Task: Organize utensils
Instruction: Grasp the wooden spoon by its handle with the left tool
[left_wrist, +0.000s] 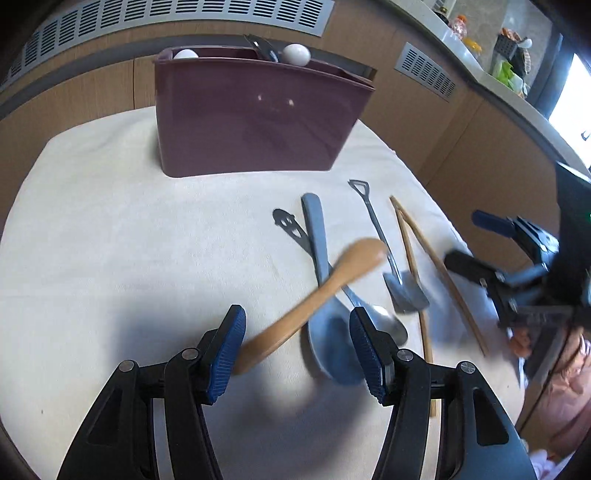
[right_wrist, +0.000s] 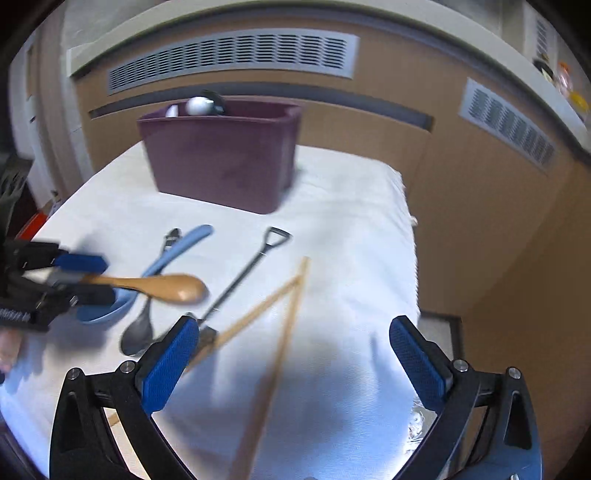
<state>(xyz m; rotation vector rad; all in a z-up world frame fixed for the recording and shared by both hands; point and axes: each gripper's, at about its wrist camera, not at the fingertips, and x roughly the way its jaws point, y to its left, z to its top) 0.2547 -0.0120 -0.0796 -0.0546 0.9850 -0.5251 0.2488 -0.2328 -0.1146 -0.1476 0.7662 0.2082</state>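
A maroon bin (left_wrist: 251, 118) stands at the back of the white cloth, with white-headed utensils (left_wrist: 296, 54) poking out of it. In front of it lie a blue spoon (left_wrist: 316, 229), a metal spoon with a smiley handle (left_wrist: 288, 225), a shovel-shaped spoon (left_wrist: 373, 221) and wooden chopsticks (left_wrist: 410, 258). A wooden spoon (left_wrist: 325, 291) rests slanted across the blue spoon. Its handle end lies beside one pad of my left gripper (left_wrist: 297, 321), which is open, not clamped on it. My right gripper (right_wrist: 294, 325) is wide open above the chopsticks (right_wrist: 288, 332), with nothing held.
The white cloth (right_wrist: 351, 221) covers the table and drops off at its right edge. Wooden wall panels with grey vents (right_wrist: 232, 55) run behind the bin. A cluttered counter (left_wrist: 506, 66) is at the far right. A pink sleeve (left_wrist: 569, 373) shows behind the right gripper.
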